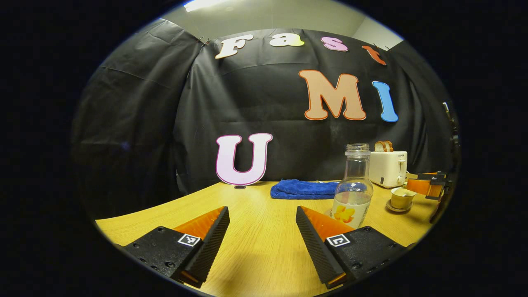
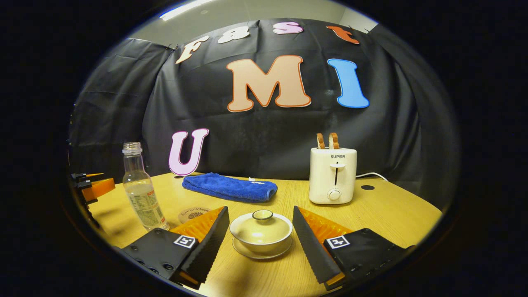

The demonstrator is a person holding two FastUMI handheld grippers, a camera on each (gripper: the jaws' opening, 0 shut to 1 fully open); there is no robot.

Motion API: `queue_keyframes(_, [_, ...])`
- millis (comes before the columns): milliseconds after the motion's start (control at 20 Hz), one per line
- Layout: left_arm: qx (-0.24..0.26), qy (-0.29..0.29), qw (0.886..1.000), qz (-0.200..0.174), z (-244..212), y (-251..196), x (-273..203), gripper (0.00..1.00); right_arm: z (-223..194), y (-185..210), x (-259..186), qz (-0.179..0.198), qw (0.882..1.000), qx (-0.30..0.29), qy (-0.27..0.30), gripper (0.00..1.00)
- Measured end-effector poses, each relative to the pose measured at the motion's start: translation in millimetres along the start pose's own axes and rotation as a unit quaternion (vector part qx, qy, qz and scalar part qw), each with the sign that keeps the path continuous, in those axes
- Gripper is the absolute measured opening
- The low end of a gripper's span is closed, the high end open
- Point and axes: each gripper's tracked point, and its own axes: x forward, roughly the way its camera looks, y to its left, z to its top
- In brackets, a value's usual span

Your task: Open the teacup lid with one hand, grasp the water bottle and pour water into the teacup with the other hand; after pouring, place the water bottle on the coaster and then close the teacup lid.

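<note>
Left gripper (image 1: 262,231): jaws spread wide, nothing between them, low over bare wooden surface (image 1: 255,255). Water bottle (image 1: 352,185) just ahead and right of its right finger, uncapped, upright, about a third full. Farther right, teacup (image 1: 402,198) on its saucer, with the other gripper seen at the far right edge.

Right gripper (image 2: 260,233): jaws also spread wide, straddling the teacup (image 2: 261,231) without touching; lid (image 2: 261,225) on, small knob (image 2: 262,214) on top. Coaster (image 2: 194,214) flat on the surface, just right of the bottle's base, partly hidden behind the left finger. Blue towel (image 2: 231,187) farther back; toaster (image 2: 333,175) behind and to the right.

Step in hand, by judgement: lifting the lid. Best done by rising to knob height, centring on the knob, closing gently, then lifting straight up so the cup stays on its saucer. Jaws now sit at bowl level, too low for the knob.

Room: open surface in front of and right of the teacup for parking the lid. Left side tighter, with coaster and bottle near. Bottle open-mouthed, so worth approaching level and gripping the body.
</note>
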Motion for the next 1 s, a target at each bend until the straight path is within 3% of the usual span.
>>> queue_keyframes(150, [0.000, 0.000, 1.000, 0.000, 0, 0, -1, 0.95, -4, 0, 13, 0.000, 1.000, -0.003, 0.017, 0.98])
queue_keyframes(200, [0.000, 0.000, 1.000, 0.000, 0, 0, 0, 0.94, -6, 1, 17, 0.003, 1.000, -0.003, 0.024, 0.94])
queue_keyframes(250, [0.000, 0.000, 1.000, 0.000, 0, 0, 0, 0.95, -7, 2, 18, 0.003, 1.000, -0.003, 0.030, 0.98])
queue_keyframes(350, [0.001, 0.001, 1.000, 0.000, 0, 0, 0, 0.95, -10, 1, 22, 0.005, 0.999, -0.004, 0.040, 0.86])
queue_keyframes(450, [0.001, 0.001, 1.000, 0.000, 0, 0, 0, 0.94, -14, 1, 26, 0.007, 0.999, -0.005, 0.052, 0.88])
queue_keyframes(500, [0.001, 0.001, 1.000, 0.000, 0, 0, 0, 0.94, -15, 3, 27, 0.008, 0.998, -0.006, 0.058, 0.82])
queue_keyframes(550, [0.001, 0.001, 1.000, 0.000, 0, 0, 0, 0.94, -18, 1, 29, 0.005, 0.998, -0.008, 0.063, 0.88])
queue_keyframes(600, [0.001, 0.001, 1.000, 0.000, 0, 0, 0, 0.94, -15, 1, 28, 0.004, 0.998, -0.008, 0.059, 0.89])
queue_keyframes(700, [0.000, 0.001, 1.000, -0.001, 0, 0, 0, 0.94, -15, 0, 31, 0.004, 0.998, -0.006, 0.062, 0.80])
queue_keyframes(850, [0.000, 0.001, 1.000, -0.001, 0, 0, 1, 0.94, -15, 2, 32, 0.006, 0.998, -0.009, 0.060, 0.82])
queue_keyframes(900, [0.001, 0.001, 1.000, -0.001, 0, 0, 1, 0.95, -14, 2, 30, 0.006, 0.998, -0.009, 0.060, 0.77])
queue_keyframes(1000, [0.000, 0.001, 1.000, -0.001, 0, 0, 1, 0.95, -14, 1, 30, 0.006, 0.998, -0.009, 0.060, 0.77])
